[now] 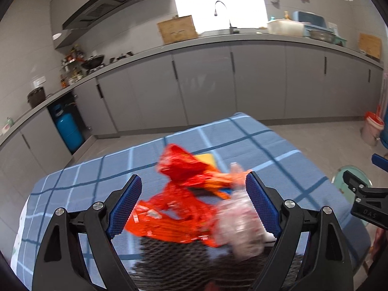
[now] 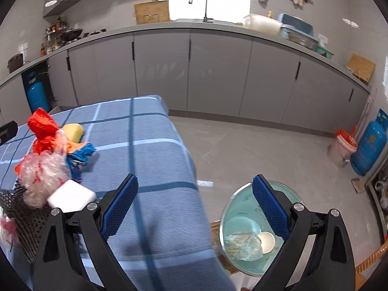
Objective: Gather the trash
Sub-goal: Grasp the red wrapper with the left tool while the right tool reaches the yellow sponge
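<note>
From the left wrist camera, the left gripper hangs over a heap of rubbish on the table with the blue checked cloth. Its fingers stand wide apart, released, and grasp nothing. Between and just beyond them lies the red wrapper, blurred in this view, with a crumpled clear plastic bag beside the right-hand pad and a dark woven mat underneath. Whether a pad touches the plastic cannot be told. At the right edge the right gripper shows in part, above the rim of a pale green bin.

From the right wrist camera, the right gripper is also spread open and empty, held at the table's edge — one finger over the cloth, the other over the bin on the floor beside the table. The bin already holds a crumpled bag and a small white cup. Still on the table, well to the left, sit the red wrapper, the clear bag, a blue-and-orange wrapper, a yellow sponge and a white block.

The step in hand looks like the next pick-up by the left gripper — some trash is binned, most is not. The next move calls for lowering onto the wrapper, closing on a firm fold, and carrying it across to the bin.
</note>
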Available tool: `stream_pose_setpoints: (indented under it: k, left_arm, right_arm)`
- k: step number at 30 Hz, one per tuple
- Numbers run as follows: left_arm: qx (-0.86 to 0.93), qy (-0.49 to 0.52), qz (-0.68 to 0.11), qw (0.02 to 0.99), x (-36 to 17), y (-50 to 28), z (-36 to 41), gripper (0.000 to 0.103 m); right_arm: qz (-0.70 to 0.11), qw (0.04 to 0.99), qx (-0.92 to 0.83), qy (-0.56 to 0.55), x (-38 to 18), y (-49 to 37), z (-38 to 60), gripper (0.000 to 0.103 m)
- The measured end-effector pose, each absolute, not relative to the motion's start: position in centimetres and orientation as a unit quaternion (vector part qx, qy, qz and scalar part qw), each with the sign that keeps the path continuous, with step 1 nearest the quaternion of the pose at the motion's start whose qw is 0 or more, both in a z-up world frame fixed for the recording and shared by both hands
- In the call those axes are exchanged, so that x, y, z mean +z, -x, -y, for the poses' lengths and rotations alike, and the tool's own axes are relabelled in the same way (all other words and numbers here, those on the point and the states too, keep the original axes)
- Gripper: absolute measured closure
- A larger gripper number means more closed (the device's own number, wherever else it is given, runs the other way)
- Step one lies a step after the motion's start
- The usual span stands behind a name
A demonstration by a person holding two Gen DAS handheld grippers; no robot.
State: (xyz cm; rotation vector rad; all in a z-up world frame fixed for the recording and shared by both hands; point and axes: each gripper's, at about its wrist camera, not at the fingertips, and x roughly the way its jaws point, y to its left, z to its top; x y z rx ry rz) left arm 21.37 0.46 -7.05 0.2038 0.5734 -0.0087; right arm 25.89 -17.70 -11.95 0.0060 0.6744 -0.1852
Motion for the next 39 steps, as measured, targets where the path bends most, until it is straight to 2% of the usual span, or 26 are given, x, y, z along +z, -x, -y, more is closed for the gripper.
stream_pose_setpoints:
  k: [3,9,17,22,23,24,25,26,28,31,39]
  left_arm:
    - [0.018,-0.089,-0.286,0.954,-7.3,-21.5,-2.8,0.011]
    - [0.043,-0.063,-0.3,0.951,-7.8,-22.7,-6.4,0.011]
    - [0.012,-0.053,-0.301,0.952,-8.0,-26.8,-4.6,0.011]
    - [0.001,-0.053,-0.329,0.943,-9.9,-29.7,-3.2,0.012]
    - [-0.003,-0.052,-0.332,0.942,-10.2,-30.0,-3.0,0.019]
    - [-0.006,-0.049,-0.34,0.939,-10.6,-30.4,-2.9,0.044]
    - [-0.013,-0.045,-0.351,0.935,-11.0,-30.7,-2.9,0.056]
    - [-0.019,-0.039,-0.359,0.932,-11.3,-30.9,-2.8,0.073]
    - [-0.024,-0.032,-0.366,0.93,-11.7,-30.9,-3.0,0.092]
    - [-0.028,-0.021,-0.358,0.933,-11.4,-30.3,-3.6,0.099]
    - [-0.01,0.013,-0.275,0.961,-5.2,-27.2,-7.2,0.101]
  right_arm:
    - [-0.328,0.941,-0.078,0.003,-11.8,-26.5,16.2,0.009]
    - [-0.329,0.943,-0.054,0.008,-12.0,-27.9,13.8,0.009]
    - [-0.33,0.943,-0.046,0.003,-12.5,-28.9,13.5,0.009]
    - [-0.334,0.942,-0.042,0.002,-12.7,-29.5,13.9,0.008]
    - [-0.334,0.942,-0.041,0.003,-12.7,-29.6,13.9,0.008]
    - [-0.335,0.942,-0.04,0.003,-12.7,-29.8,14.0,0.008]
    - [-0.335,0.941,-0.039,0.004,-12.7,-29.9,14.0,0.008]
    - [-0.335,0.942,-0.039,0.004,-12.7,-30.1,13.9,0.008]
    - [-0.334,0.942,-0.038,0.003,-12.5,-30.6,14.0,0.008]
    - [-0.332,0.943,-0.034,0.006,-12.2,-31.0,13.6,0.008]
    - [-0.319,0.947,-0.024,0.021,-10.6,-31.5,11.4,0.008]
